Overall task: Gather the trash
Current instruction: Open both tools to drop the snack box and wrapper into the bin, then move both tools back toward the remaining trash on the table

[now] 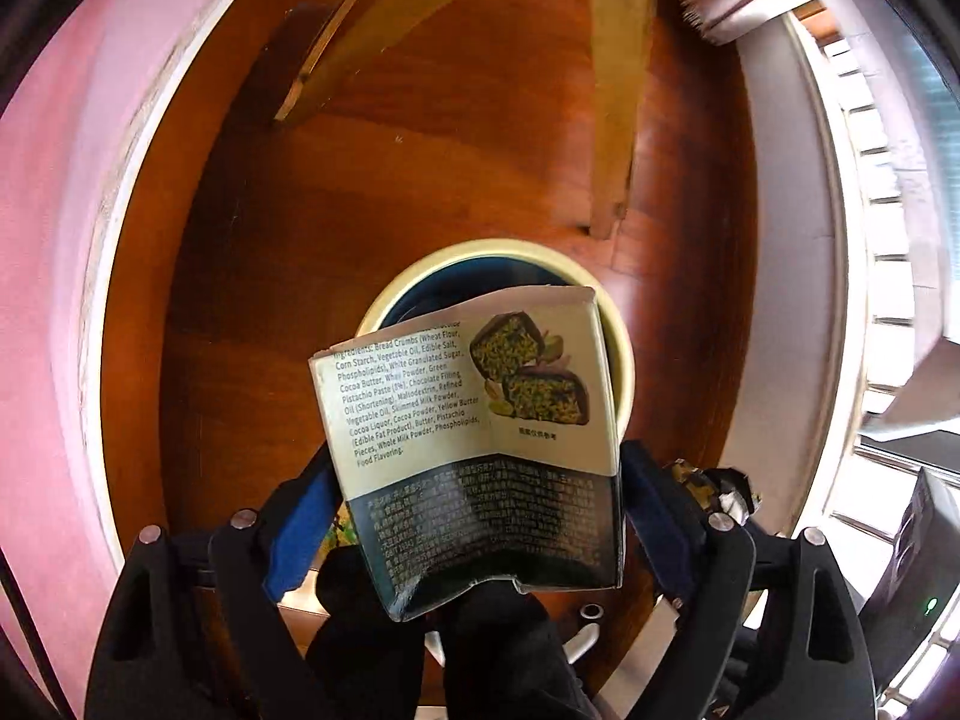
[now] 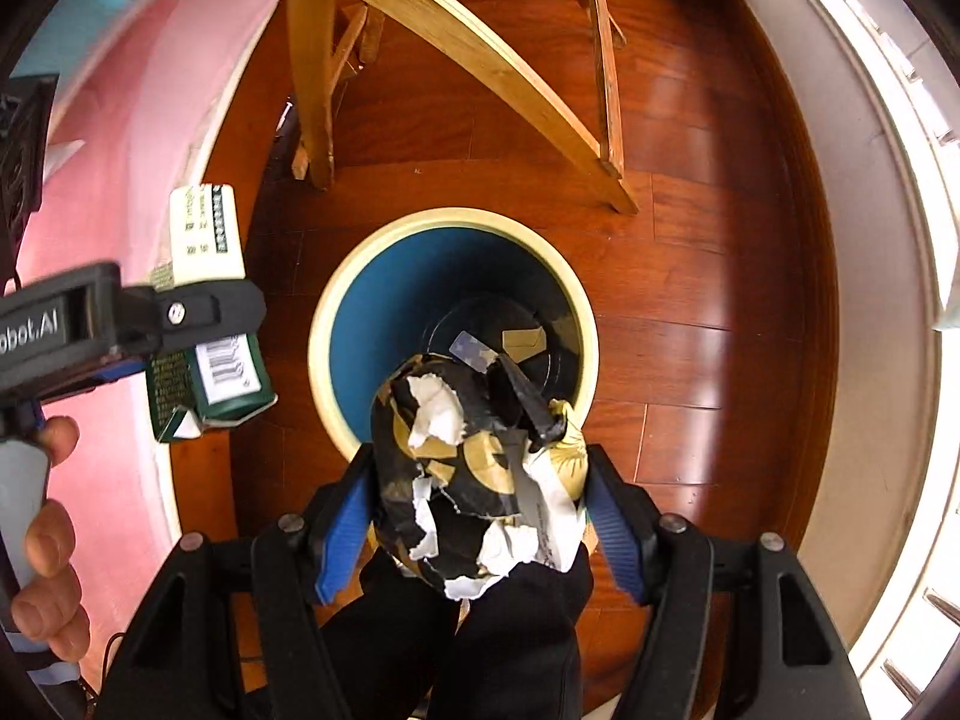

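Note:
A cream and dark green chocolate box [image 1: 474, 420], creased across its middle, stands between the fingers of my left gripper [image 1: 477, 456]. The blue pads sit just off its sides, with a sliver of gap on the left, so the jaws are open. Past the box lies a round bin [image 1: 624, 372] with a cream rim and blue inside. My right gripper [image 2: 478, 453] points straight down over the near rim of the bin [image 2: 318, 354], shut on a crumpled ball of black, gold and white paper [image 2: 474, 480]. Paper scraps [image 2: 522, 339] lie in the bin's bottom. The box [image 2: 207, 240] hangs left of the bin.
Wooden chair legs [image 2: 456, 30] stand on the red-brown floor just beyond the bin. A pink surface [image 2: 120, 120] rises at the left, a white baseboard [image 2: 870, 240] curves along the right. A hand [image 2: 48, 540] holds the left gripper's handle. Dark clothing [image 2: 480, 630] shows below the fingers.

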{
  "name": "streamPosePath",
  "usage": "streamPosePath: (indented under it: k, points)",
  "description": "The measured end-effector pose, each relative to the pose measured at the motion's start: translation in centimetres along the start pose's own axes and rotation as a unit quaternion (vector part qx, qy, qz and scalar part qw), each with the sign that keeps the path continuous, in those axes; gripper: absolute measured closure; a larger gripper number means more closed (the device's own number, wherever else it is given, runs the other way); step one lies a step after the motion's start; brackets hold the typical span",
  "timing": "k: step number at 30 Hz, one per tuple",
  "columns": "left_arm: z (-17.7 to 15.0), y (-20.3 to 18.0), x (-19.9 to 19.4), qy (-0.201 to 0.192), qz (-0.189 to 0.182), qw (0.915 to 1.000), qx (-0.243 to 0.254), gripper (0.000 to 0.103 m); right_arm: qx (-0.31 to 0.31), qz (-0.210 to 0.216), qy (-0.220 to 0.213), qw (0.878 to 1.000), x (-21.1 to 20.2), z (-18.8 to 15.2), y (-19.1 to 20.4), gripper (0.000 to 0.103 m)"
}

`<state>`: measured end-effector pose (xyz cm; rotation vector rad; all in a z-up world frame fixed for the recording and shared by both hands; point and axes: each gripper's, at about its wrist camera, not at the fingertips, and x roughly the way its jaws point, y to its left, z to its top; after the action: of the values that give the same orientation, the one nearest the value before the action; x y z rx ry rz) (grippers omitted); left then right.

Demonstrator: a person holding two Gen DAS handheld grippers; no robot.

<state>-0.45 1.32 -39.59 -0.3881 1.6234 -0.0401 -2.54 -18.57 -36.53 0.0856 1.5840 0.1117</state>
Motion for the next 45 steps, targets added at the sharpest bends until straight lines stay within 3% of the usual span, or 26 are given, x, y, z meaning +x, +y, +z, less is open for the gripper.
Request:
streamPosePath:
  k: [1, 2, 10, 22, 35, 45]
  points:
    - [-0.1, 0.0, 0.4, 0.0, 0.002, 1.0, 0.0, 0.002, 0.0, 0.001, 0.001, 1.0, 0.4, 0.3, -0.2, 0.036]
    - [-0.2, 0.0, 0.7, 0.0, 0.003, 1.0, 0.0, 0.001, 0.0, 0.001, 0.001, 1.0, 0.7, 0.4, -0.2, 0.036]
    - [-0.4, 1.4, 2.1, 0.006, 0.012, 0.9999, -0.006, 0.001, -0.018, 0.006, 0.01, 1.0, 2.2, 1.6, 0.4, 0.035]
    - [-1.9, 3.4, -0.8, -0.035, 0.038, 0.9974, -0.051, 0.001, -0.04, 0.014, -0.02, 0.999, 2.1, 2.9, 2.0, 0.025]
    - [-2.1, 3.4, -7.2, -0.081, 0.047, 0.9936, -0.063, 0.001, -0.055, 0.024, -0.058, 0.996, -3.4, 3.1, 4.4, 0.022]
    - [-1.6, 0.9, -15.6, -0.128, 0.041, 0.9904, -0.032, 0.001, -0.051, 0.026, -0.114, 0.992, -12.4, 2.1, 5.8, 0.022]
